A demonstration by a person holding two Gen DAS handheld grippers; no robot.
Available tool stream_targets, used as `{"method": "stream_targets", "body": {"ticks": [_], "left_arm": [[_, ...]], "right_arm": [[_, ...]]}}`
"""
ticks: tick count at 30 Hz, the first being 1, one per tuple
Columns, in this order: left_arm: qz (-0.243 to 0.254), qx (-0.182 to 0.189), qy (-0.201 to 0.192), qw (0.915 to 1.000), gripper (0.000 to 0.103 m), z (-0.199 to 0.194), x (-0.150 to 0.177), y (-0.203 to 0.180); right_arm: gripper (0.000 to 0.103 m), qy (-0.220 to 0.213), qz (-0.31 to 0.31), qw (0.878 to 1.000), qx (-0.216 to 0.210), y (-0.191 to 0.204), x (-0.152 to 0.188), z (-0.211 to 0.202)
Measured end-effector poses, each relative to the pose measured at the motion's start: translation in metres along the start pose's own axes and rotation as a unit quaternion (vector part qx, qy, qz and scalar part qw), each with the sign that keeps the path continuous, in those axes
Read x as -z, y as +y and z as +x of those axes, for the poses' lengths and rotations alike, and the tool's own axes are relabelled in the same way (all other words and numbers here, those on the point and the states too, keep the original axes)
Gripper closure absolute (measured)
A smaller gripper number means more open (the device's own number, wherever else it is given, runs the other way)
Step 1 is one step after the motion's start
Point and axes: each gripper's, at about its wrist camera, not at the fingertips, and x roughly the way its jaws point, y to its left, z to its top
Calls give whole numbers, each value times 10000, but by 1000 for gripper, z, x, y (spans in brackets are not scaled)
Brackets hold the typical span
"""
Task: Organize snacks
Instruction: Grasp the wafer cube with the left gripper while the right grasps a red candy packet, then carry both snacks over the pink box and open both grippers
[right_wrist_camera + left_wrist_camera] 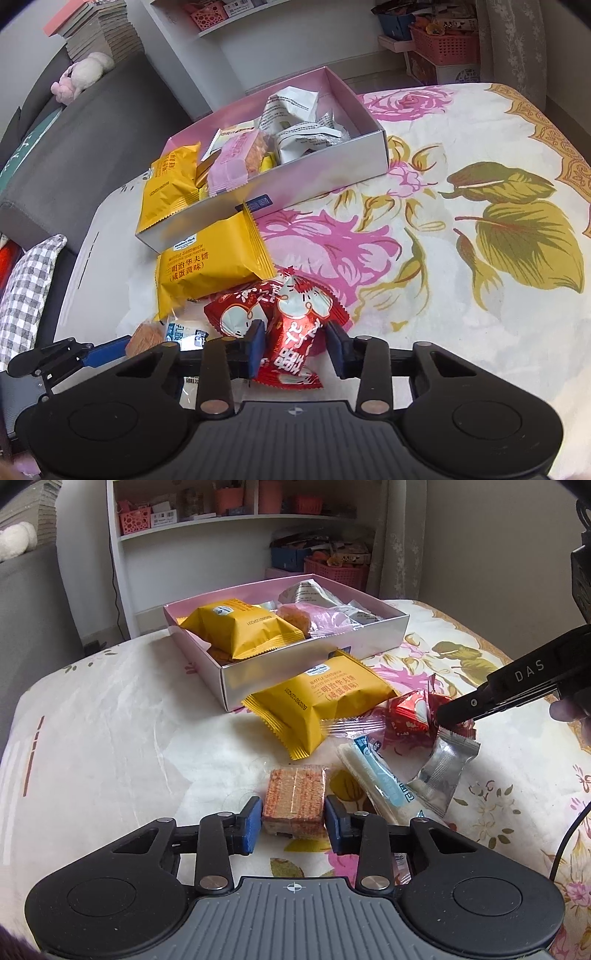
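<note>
While clamped: wafer block (pixel 294 800), red packet (pixel 291 347)

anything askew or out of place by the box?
Yes: one yellow waffle sandwich pack lies outside, tilted against the pink box front wall, partly over a clear wrapper. Nothing looks spilled or torn.

The left tool (pixel 293 821) hides the wafer block's (pixel 295 797) near end; shelf (pixel 236 524) items are too blurred to identify.
</note>
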Motion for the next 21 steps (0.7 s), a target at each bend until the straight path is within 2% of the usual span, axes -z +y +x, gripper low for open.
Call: {"method": "stream_targets", "body": {"ticks": [8, 12, 16, 21], "left_arm": [[-229, -142, -336, 9991, 70, -24, -19, 6], [-280, -234, -638, 9973, 70, -30, -43, 6], [-344, -225, -897, 9951, 70, -21, -78, 2], [-364, -219, -988, 9942, 70, 9, -116, -3]], "right_arm": [[86, -211, -51, 9997, -82, 1, -7, -18], [86, -463, -155, 9988, -81, 8, -20, -30], [86, -826, -204, 9963, -80, 16, -47, -33], [86, -1150, -239, 9929, -191, 25, -80, -25]]}}
